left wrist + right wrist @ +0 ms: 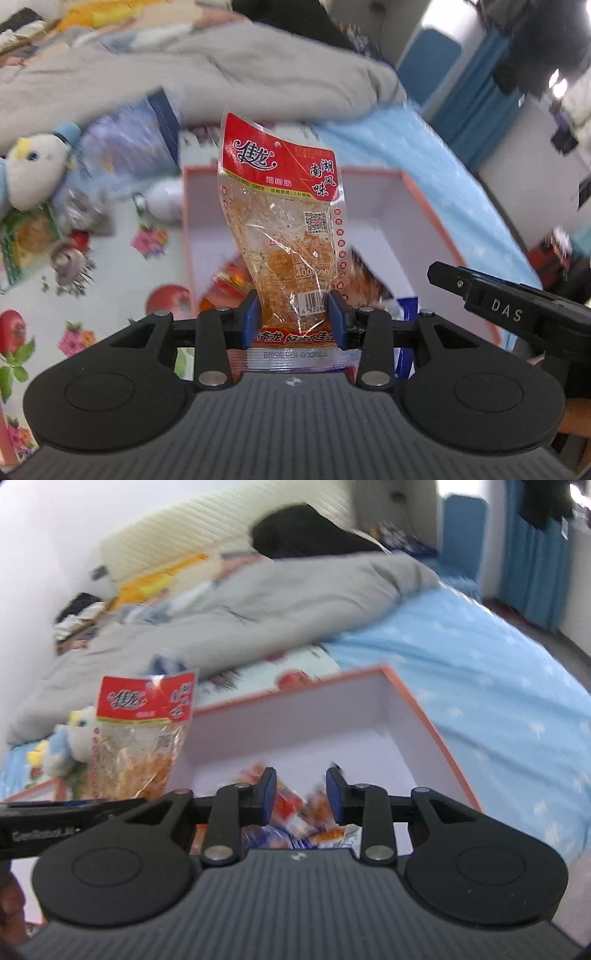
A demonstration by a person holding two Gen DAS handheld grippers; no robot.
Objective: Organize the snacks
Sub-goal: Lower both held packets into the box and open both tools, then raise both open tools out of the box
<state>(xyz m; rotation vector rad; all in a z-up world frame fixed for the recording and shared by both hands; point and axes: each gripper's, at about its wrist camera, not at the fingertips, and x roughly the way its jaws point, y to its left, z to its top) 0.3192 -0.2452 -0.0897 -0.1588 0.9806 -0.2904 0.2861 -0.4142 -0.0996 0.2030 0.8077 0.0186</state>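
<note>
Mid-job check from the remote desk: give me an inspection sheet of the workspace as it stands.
Surface: bed with floral sheet and blue sheet.
Job's things: snack packet, red header, upright; orange-rimmed box with white inside, several snack packs in it.
Clutter: plush toy, green packet, grey quilt.
Grippers: left gripper clamped on the snack packet's lower part above the box; right gripper over the box, jaws apart, nothing between the pads.
Cables: nothing seen.
Surroundings: blue curtain, pale wall.
</note>
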